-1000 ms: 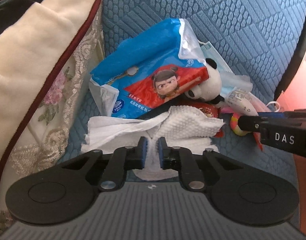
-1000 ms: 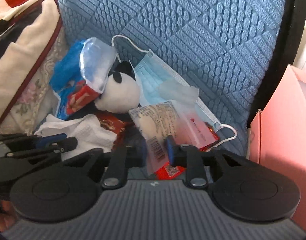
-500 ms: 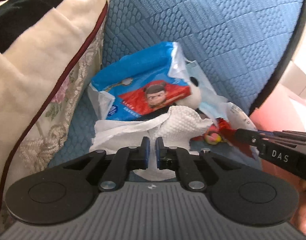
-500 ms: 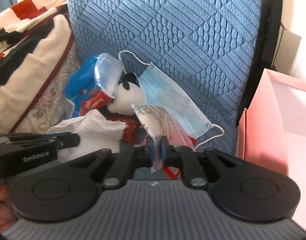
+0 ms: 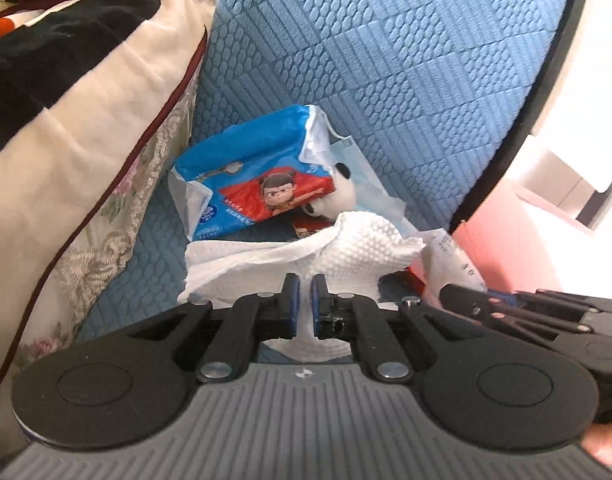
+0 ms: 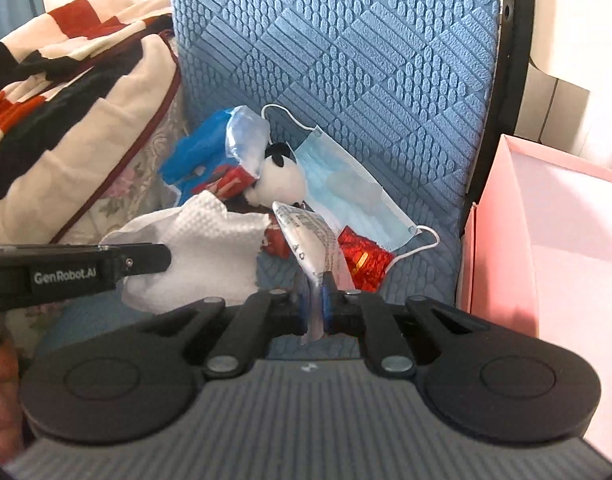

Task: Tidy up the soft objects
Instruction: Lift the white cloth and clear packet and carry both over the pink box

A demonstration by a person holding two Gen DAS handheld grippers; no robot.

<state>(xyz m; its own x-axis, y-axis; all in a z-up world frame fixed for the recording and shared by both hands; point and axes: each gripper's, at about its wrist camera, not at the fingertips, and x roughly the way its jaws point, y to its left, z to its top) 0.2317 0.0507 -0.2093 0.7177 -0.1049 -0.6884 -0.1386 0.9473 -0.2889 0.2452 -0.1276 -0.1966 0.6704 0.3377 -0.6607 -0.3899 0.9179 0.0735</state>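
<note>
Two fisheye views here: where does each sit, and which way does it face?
Left wrist: behind the left tool, facing the blue chair; tool shut on white tissue; right tool enters lower right.
Right wrist: behind the right tool, same facing; shut on clear printed packet; left tool enters left.
Shared: tissue, panda plush, blue wipes pack, pink box.

Right gripper (image 6: 314, 307) fingers closed onto clear packet (image 6: 311, 246); both grippers pulled back, lifting packet and white tissue (image 5: 345, 248).

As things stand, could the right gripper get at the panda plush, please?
Probably not yet: the right gripper is shut on a clear packet, which stands between it and the panda plush. Its jaws would need emptying first.
</note>
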